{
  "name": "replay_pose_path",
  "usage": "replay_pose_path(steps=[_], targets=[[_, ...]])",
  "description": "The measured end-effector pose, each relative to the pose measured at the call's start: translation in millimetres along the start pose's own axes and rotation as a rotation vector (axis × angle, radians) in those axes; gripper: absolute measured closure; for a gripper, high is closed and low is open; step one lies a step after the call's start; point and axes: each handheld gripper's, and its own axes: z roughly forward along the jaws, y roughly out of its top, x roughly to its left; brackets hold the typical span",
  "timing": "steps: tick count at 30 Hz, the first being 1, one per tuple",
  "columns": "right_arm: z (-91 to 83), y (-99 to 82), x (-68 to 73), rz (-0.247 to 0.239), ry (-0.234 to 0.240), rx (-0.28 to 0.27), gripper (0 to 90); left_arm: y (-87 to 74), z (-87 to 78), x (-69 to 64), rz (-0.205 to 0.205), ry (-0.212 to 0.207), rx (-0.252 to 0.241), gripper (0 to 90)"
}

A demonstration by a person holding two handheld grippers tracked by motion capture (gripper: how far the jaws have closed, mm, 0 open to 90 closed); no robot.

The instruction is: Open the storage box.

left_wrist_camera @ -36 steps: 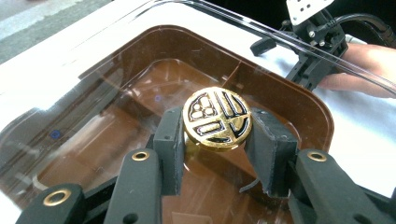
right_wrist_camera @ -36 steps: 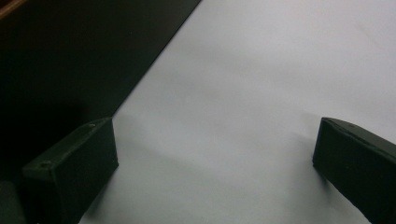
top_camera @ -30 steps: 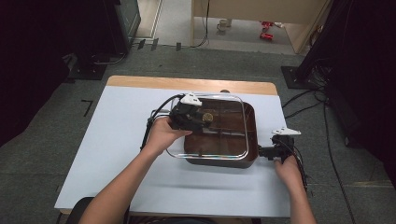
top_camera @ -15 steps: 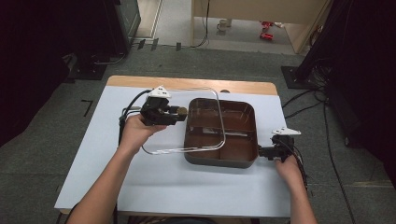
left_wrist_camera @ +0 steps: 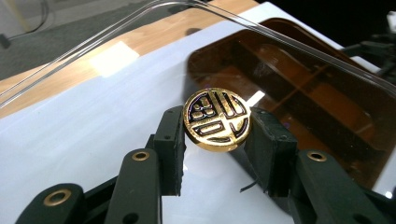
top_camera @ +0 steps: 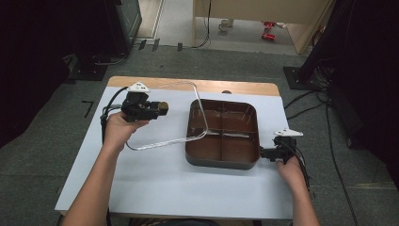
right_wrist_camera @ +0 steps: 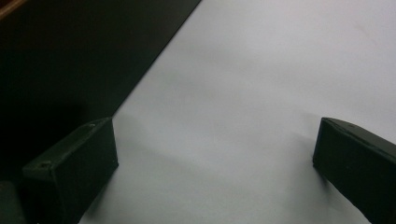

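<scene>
Since a sec ago our left claw [top_camera: 157,109], pinching the round gold knob [left_wrist_camera: 217,120] w/ black emblem, has carried the clear rigid plastic lid [top_camera: 188,136] leftward off the dark brown square divided tray [top_camera: 223,162]; it's now mostly over the white worktop [top_camera: 164,188], one corner overlapping the tray. Four compartments are exposed, so uncovering looks nearly done. Tray is glossy w/ rounded corners. Right claw [top_camera: 263,153] sits spread beside the tray's right edge, pinching nothing.
</scene>
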Motion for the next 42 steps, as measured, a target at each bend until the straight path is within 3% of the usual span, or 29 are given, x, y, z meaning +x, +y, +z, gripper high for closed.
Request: replay_pose_path(steps=[2, 20, 34, 42], targets=[[0.0, 0.0, 0.0, 0.001, 0.0, 0.001, 0.0, -5.8, -3.2, 13.7, -0.028, 0.019, -0.004, 59.0], [0.0, 0.1, 0.0, 0.0, 0.0, 0.0, 0.0, -38.5, -2.3, 66.4, -0.144, 0.09, 0.027, 59.0], [0.0, 0.1, 0.0, 0.0, 0.0, 0.0, 0.0, -60.6, 8.8, 93.8, -0.189, 0.157, 0.071, 59.0], [0.0, 0.1, 0.0, 0.0, 0.0, 0.001, 0.0, -70.0, 24.0, 101.3, -0.199, 0.199, 0.115, 58.9]])
